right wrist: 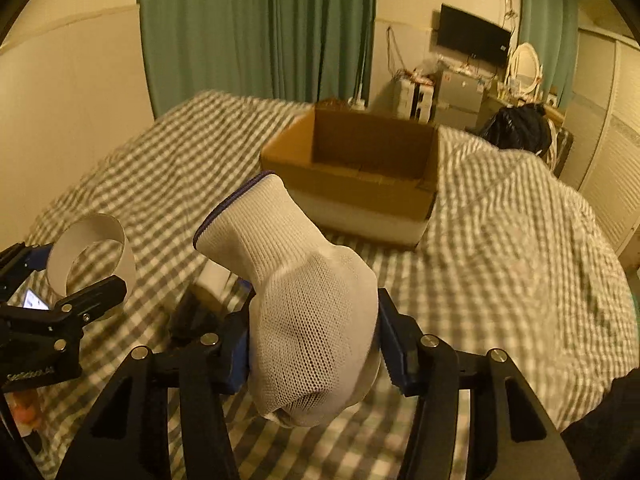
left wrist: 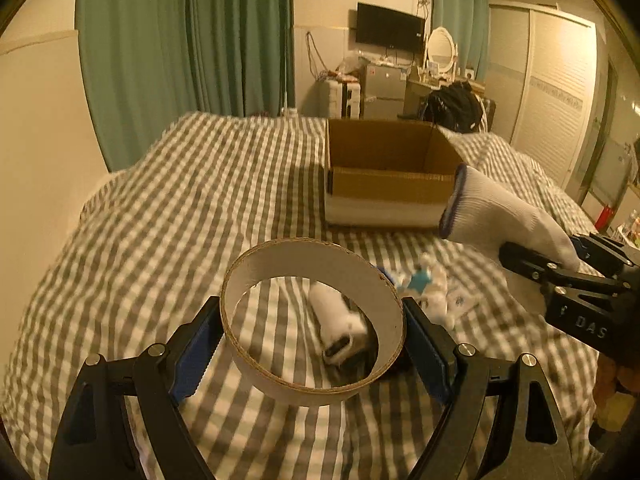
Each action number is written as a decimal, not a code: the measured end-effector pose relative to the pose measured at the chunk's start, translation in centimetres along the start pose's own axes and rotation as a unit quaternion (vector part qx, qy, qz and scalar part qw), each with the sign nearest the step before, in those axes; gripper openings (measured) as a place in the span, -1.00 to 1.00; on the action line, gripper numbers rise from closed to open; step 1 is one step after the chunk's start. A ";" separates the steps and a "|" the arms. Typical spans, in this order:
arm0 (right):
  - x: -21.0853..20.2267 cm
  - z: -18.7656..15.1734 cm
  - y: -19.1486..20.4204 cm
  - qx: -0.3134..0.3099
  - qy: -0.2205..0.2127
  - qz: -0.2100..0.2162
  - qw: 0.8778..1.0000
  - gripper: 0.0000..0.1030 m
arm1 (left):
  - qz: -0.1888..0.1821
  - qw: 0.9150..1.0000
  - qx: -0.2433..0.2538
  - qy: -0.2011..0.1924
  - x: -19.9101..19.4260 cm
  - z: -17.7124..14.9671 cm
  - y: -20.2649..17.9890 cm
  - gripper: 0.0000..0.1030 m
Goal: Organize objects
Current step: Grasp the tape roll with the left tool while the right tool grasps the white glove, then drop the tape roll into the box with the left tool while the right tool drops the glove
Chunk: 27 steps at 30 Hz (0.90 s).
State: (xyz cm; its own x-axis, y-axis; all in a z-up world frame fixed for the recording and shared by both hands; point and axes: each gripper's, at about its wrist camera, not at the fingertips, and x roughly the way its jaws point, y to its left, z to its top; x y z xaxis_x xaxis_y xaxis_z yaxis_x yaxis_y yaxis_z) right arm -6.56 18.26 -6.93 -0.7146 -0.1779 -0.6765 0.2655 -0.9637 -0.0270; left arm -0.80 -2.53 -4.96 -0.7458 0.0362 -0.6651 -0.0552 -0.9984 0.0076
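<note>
While my left gripper (left wrist: 312, 344) pinches the ring (left wrist: 312, 320) above the bed (left wrist: 160, 208), my right gripper (right wrist: 314, 344) clamps the glove (right wrist: 304, 300). Both hang short of the open box (left wrist: 388, 176). Only the left view shows, through the ring, a white cylinder (left wrist: 340, 320) and blue-white clutter (left wrist: 424, 284); the right view shows the box's bare floor.

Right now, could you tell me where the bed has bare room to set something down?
The checked bedspread is bare left of the cardboard box, out to the green curtain. The box itself looks empty. It is crowded below the box, where a white device and small packets lie near the left gripper.
</note>
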 end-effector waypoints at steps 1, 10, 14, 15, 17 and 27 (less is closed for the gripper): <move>-0.4 0.5 -0.2 0.000 -0.006 -0.001 1.000 0.03 | 0.000 1.000 0.000 -0.004 0.0 0.5 0.0 0.70; -1.4 5.2 -1.7 -0.005 -0.044 -0.011 0.999 0.02 | 0.011 0.997 0.020 -0.067 0.5 7.4 -1.0 0.71; -1.4 7.9 -2.6 -0.005 -0.063 -0.014 0.998 0.02 | 0.007 0.996 0.024 -0.081 1.9 10.0 -1.7 0.71; -1.2 8.7 -2.9 -0.004 -0.068 -0.015 0.998 0.02 | 0.006 0.996 0.025 -0.085 2.4 10.7 -1.9 0.71; -0.9 9.9 -3.3 -0.003 -0.075 -0.017 0.997 0.02 | 0.003 0.996 0.027 -0.090 3.6 12.1 -2.4 0.71; 4.5 16.3 -5.9 0.009 -0.098 -0.024 0.995 0.02 | -0.013 0.994 0.050 -0.097 11.7 17.4 -5.0 0.71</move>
State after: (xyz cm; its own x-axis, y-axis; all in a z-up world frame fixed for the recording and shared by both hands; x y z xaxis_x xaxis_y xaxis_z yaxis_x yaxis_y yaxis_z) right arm -21.87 19.93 2.22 -0.8388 -0.1653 -0.5188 0.2176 -0.9752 -0.0410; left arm -20.76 3.65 0.20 -0.8563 0.0786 -0.5104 -0.1342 -0.9883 0.0730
